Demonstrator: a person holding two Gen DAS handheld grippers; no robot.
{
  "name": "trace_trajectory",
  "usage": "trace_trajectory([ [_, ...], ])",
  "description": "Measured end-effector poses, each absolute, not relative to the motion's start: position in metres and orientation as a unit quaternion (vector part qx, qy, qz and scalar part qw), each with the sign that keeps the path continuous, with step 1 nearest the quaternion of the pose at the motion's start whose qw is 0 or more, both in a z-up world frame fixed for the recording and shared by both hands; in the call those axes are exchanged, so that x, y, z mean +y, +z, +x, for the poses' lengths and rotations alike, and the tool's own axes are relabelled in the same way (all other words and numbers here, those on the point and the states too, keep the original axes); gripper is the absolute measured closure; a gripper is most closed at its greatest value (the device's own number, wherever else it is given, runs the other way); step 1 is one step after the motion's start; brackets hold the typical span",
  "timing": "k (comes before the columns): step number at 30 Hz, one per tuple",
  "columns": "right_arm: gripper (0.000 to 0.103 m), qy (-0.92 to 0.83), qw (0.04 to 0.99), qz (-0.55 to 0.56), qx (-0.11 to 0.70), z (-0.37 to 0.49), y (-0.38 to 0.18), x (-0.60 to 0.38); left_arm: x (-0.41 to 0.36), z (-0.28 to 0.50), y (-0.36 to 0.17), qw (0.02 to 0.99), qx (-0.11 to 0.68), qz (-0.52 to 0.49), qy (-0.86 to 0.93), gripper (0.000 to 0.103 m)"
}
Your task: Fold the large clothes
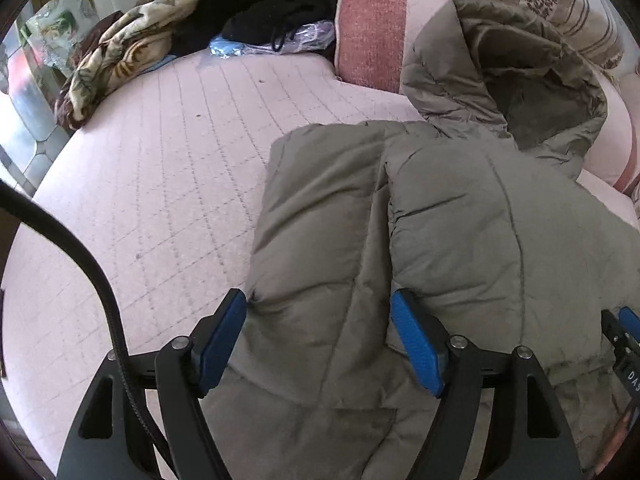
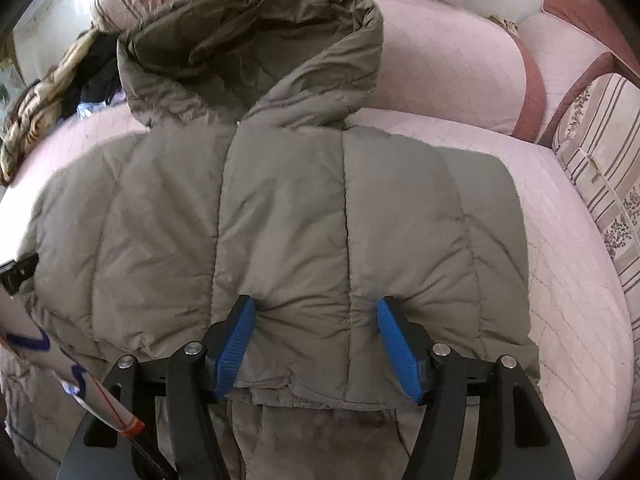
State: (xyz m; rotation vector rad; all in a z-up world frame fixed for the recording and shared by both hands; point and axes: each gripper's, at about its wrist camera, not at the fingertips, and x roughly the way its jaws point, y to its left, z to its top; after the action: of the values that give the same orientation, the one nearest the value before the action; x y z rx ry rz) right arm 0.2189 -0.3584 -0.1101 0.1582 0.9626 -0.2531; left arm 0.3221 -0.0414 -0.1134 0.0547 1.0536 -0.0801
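Observation:
A grey-green padded hooded jacket (image 1: 452, 216) lies on a pink quilted sofa seat (image 1: 160, 160), sides folded inward, its hood (image 1: 520, 80) against the backrest. My left gripper (image 1: 320, 308) is open, its blue pads (image 1: 222, 340) either side of the jacket's left part near the bottom hem. My right gripper (image 2: 314, 312) is open too, its blue pads (image 2: 236, 344) pressing into the jacket (image 2: 280, 208) on either side of a padded panel near the folded lower edge. The hood (image 2: 248, 48) lies beyond. The right gripper's tip shows at the left view's right edge (image 1: 624, 332).
A patterned blanket (image 1: 120, 48), black clothes (image 1: 272, 4) and plastic bags (image 1: 280, 38) are piled at the sofa's far left. Striped floral cushions (image 2: 604, 168) line the back and right. A black cable (image 1: 96, 272) hangs at the left.

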Motion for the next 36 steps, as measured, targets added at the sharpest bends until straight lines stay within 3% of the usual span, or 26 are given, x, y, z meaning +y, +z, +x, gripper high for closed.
trace_trajectory([
  [8,0.035,-0.125,0.878,0.087,0.454,0.130,-0.083,-0.353,-0.002,0.249,-0.076,0.878,0.477,0.014,-0.038,0.028],
  [21,0.031,-0.125,0.838,0.118,0.518,-0.024,-0.126,-0.322,0.054,0.110,-0.121,0.855,0.519,-0.007,-0.014,0.028],
  [30,0.030,-0.081,0.857,0.123,0.495,-0.037,-0.071,-0.289,0.059,0.066,-0.065,0.886,0.463,-0.005,-0.040,0.028],
  [36,0.029,-0.067,0.881,0.101,0.456,0.015,-0.010,-0.260,0.056,0.092,-0.035,0.899,0.433,-0.027,-0.054,0.028],
])
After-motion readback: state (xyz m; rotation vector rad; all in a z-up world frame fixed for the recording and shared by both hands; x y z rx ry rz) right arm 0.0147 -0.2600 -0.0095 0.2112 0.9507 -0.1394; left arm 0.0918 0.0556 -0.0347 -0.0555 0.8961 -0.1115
